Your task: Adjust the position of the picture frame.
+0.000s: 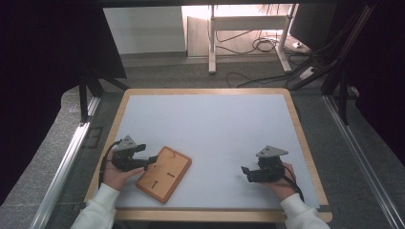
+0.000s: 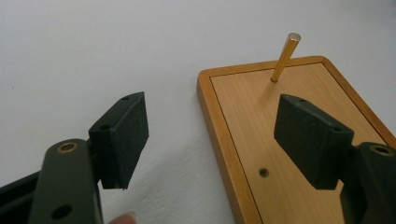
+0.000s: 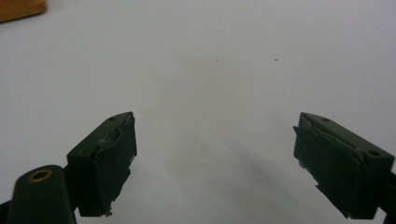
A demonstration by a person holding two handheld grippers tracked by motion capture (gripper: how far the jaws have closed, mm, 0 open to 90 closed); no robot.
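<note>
Both grippers stand apart; left gripper (image 1: pixel 152 159) at lower left should straddle the wooden board (image 1: pixel 164 173) edge squarely, avoiding the brass pin (image 2: pixel 285 57).

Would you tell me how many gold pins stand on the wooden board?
1. A single gold pin stands tilted near the far end of the wooden board, beyond the left gripper; other holes seem empty, though some are hidden.

Overhead and tong-mounted views, shared board (image 1: pixel 164 173)
</note>
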